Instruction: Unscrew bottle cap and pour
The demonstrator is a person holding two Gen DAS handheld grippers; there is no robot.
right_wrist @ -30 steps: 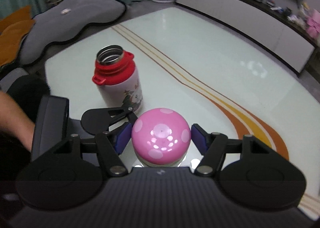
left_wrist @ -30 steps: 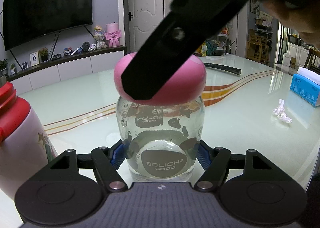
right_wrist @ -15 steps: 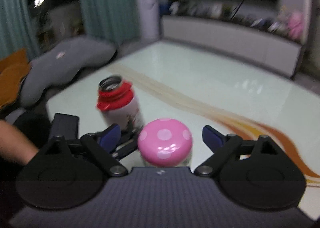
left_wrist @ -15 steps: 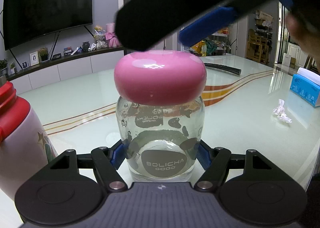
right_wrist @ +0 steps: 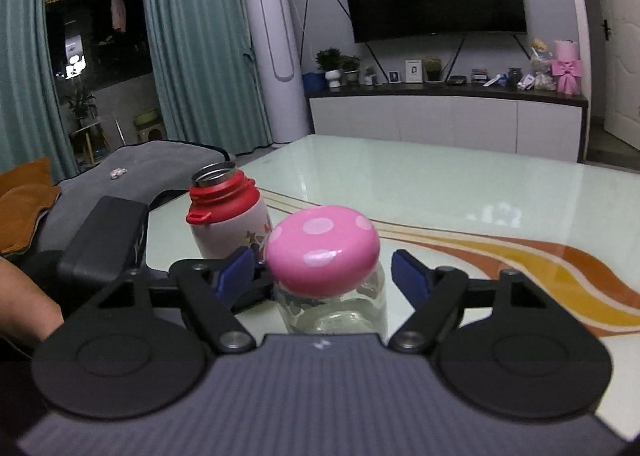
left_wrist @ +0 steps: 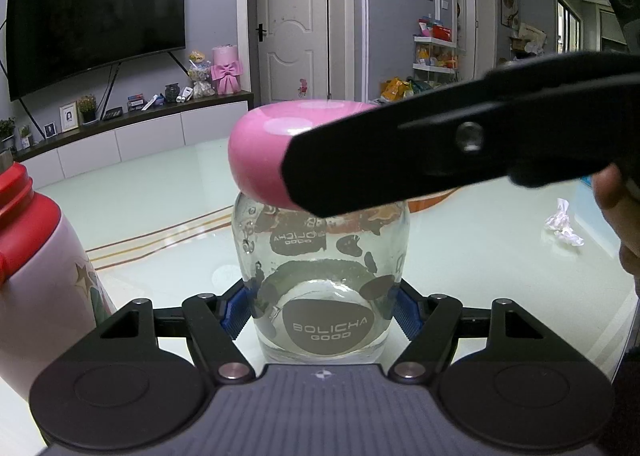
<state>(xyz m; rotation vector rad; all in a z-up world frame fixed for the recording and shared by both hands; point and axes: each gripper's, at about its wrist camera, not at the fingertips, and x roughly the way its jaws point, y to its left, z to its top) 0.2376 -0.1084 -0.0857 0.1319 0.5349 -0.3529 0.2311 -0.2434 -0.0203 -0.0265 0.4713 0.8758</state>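
Observation:
A clear glass bottle (left_wrist: 320, 284) with a pink spotted mushroom cap (left_wrist: 260, 160) stands on the glass table. My left gripper (left_wrist: 322, 310) is shut on the bottle's lower body. My right gripper (right_wrist: 322, 272) is open, level with the cap (right_wrist: 322, 250), one blue pad on each side with gaps to the cap. In the left wrist view the right gripper's black finger (left_wrist: 440, 164) crosses in front of the cap. A pink flask with a red collar and open steel mouth (right_wrist: 224, 212) stands just left of the bottle, also in the left wrist view (left_wrist: 36, 276).
The pale green glass table (right_wrist: 460, 192) has orange curved stripes. A crumpled white tissue (left_wrist: 562, 222) lies at the right. A grey padded chair (right_wrist: 132, 168) stands beyond the table's left edge. A TV cabinet (right_wrist: 448, 116) is behind.
My right gripper let go of the cap, opened, and swung from a top-down pose to a level one around the cap. My left gripper and the bottle have not moved.

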